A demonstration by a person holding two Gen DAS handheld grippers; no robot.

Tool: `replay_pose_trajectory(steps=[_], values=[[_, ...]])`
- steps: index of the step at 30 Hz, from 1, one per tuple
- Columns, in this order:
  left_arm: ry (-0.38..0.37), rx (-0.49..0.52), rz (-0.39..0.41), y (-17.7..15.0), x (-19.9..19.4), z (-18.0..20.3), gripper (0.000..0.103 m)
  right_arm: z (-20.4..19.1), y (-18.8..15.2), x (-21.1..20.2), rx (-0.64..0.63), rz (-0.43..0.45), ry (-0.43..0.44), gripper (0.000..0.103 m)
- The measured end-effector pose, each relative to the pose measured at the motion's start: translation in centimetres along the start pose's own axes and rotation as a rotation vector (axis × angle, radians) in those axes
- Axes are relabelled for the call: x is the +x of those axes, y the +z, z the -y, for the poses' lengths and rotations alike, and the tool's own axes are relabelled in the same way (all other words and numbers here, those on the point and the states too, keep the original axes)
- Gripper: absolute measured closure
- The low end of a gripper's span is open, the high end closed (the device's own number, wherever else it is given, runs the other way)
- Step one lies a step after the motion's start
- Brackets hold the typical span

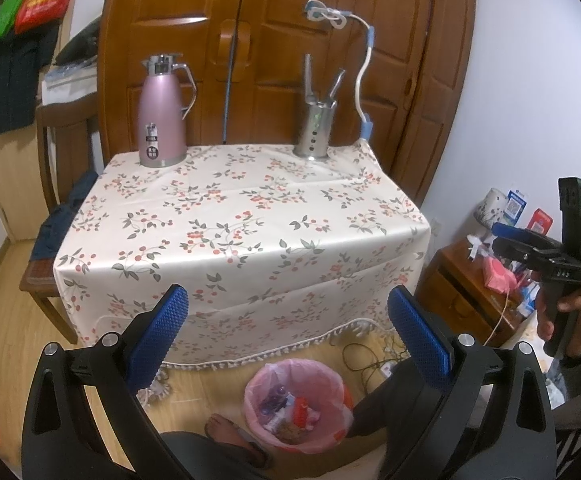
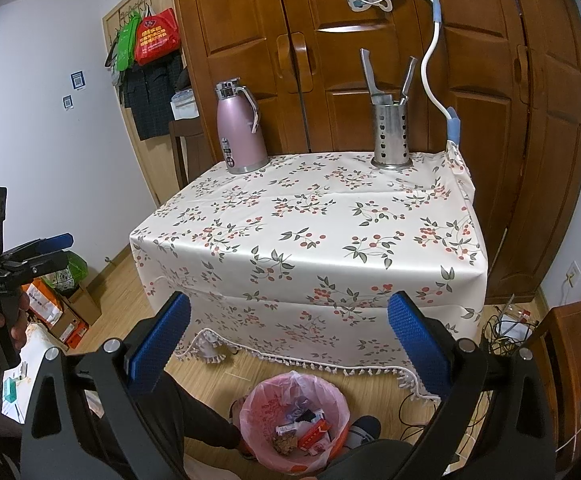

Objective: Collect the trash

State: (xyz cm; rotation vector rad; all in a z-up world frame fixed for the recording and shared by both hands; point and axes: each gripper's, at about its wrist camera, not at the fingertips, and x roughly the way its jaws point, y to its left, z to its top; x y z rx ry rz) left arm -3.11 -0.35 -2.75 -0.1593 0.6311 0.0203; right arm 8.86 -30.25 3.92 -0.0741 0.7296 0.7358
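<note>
A bin with a pink liner [image 1: 299, 404] stands on the floor in front of the table and holds several wrappers and boxes; it also shows in the right wrist view [image 2: 294, 420]. My left gripper [image 1: 288, 336] is open and empty, held above the bin before the table's front edge. My right gripper [image 2: 289, 340] is open and empty at a similar height. The right gripper also shows side-on in the left wrist view [image 1: 506, 236], and the left gripper in the right wrist view [image 2: 60, 248]. The floral tablecloth [image 1: 246, 224] carries no loose trash that I can see.
A pink thermos [image 1: 161, 114] and a steel utensil holder [image 1: 315, 128] stand at the table's back, by a clip-on gooseneck holder [image 1: 360, 76]. A wooden wardrobe [image 1: 274, 40] is behind. A chair [image 1: 56, 216] stands left, a cluttered nightstand [image 1: 486, 280] right. Cables [image 1: 374, 360] and boxes [image 2: 62, 312] lie on the floor.
</note>
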Motion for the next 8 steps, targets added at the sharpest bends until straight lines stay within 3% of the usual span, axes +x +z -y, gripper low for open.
replay_pose_trajectory(steps=[8], values=[[0.002, 0.000, -0.010, -0.24, 0.29, 0.26, 0.006, 0.00, 0.00, 0.13, 0.001, 0.000, 0.002, 0.005]])
